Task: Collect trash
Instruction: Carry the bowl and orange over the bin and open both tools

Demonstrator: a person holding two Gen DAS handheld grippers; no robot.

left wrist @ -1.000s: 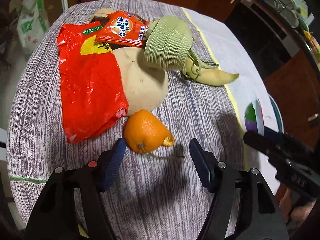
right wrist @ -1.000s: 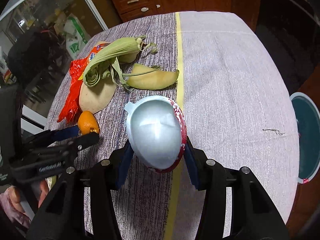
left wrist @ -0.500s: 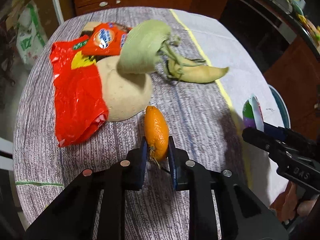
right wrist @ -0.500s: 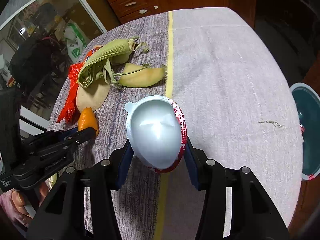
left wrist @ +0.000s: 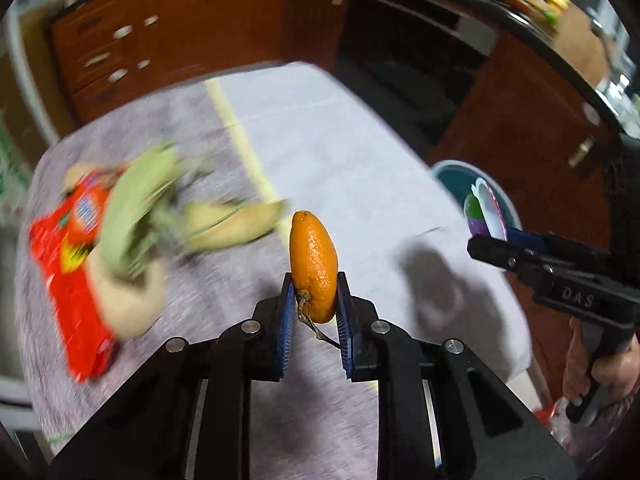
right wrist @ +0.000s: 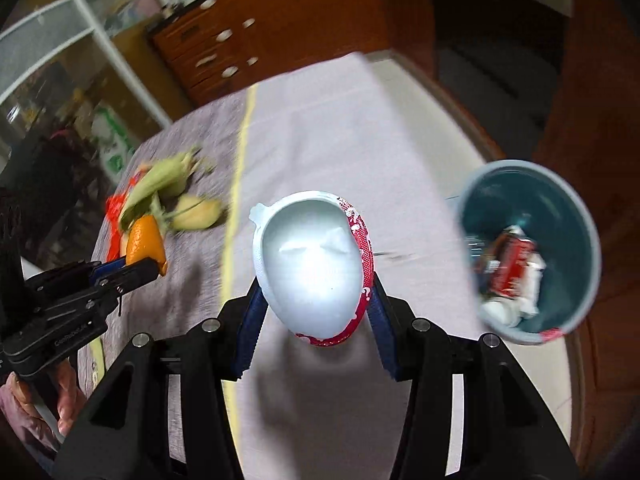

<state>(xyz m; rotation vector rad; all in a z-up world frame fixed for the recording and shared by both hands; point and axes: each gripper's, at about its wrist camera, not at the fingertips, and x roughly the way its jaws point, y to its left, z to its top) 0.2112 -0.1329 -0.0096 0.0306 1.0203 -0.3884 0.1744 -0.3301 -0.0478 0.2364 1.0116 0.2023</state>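
A round table (right wrist: 408,128), covered in pale and grey-striped cloth, is filling the middle of both views. Beyond its right edge, at the right of the right wrist view, a teal trash bin (right wrist: 584,216) is standing open on the floor, already holding a red can and white scraps. At the left of both views, uncollected litter is lying on the cloth: a red wrapper (left wrist: 68,280), a corn husk (left wrist: 128,216) and a pale peel (left wrist: 236,222), all blurred.

At the lower centre of the right wrist view, the right gripper (right wrist: 316,304) is pinching a white foil-lined lid (right wrist: 312,260) between its blue pads, above the table. At the lower centre of the left wrist view, the left gripper (left wrist: 313,304) is pressing its pads against the stem end of a small orange fruit (left wrist: 313,266), lifted clear of the cloth.

Risks, as judged: the fruit is gripped near one end only, so a swing toward the bin could pivot it loose; the thin, curved lid could buckle and slip; a release short of the rim would drop either item on the floor.
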